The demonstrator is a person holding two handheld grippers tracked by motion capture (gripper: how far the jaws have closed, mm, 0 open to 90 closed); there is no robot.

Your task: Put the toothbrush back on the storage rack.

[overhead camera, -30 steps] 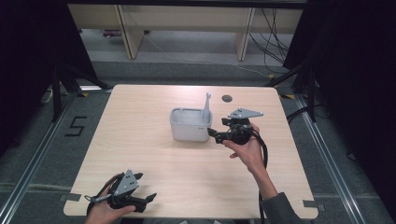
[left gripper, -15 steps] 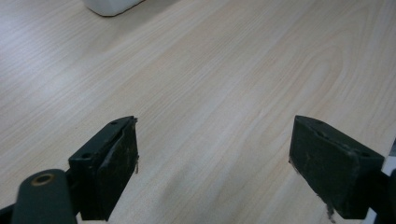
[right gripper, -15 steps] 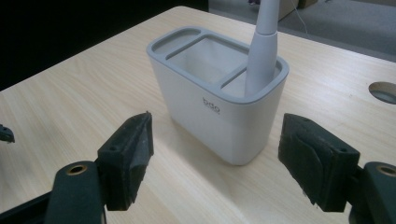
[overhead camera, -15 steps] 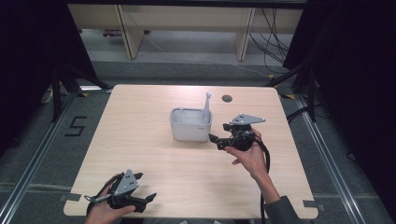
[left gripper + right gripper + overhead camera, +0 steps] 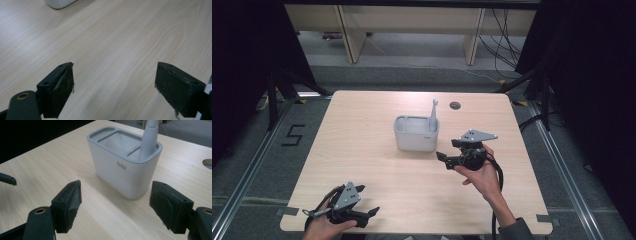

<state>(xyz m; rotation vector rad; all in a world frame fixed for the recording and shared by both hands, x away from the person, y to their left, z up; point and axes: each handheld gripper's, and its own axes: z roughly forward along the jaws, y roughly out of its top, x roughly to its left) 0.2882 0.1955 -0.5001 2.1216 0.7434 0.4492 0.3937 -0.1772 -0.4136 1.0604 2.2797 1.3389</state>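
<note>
A white holder [image 5: 416, 134] with a grey rim and several compartments stands upright at mid-table. A pale grey handle [image 5: 433, 112] sticks up from its right end compartment. My right gripper [image 5: 443, 159] is held just to the right and front of the holder, pointing at it, open and apart from it. In the right gripper view the holder [image 5: 120, 170] and handle [image 5: 148, 142] stand beyond the right gripper [image 5: 115, 202], whose jaws hold nothing. My left gripper [image 5: 369, 216] rests at the table's near left edge, open. Bare wood lies under the left gripper [image 5: 115, 87].
The light wooden table [image 5: 362, 150] has a round cable hole [image 5: 455, 105] behind the holder at the far side. Dark floor and metal rails surround the table, with shelving legs beyond its far edge. A corner of the holder [image 5: 58, 3] shows at the top of the left gripper view.
My right gripper has drawn back a little from the holder, toward the near side and slightly right, still open. The left gripper has stayed in place.
</note>
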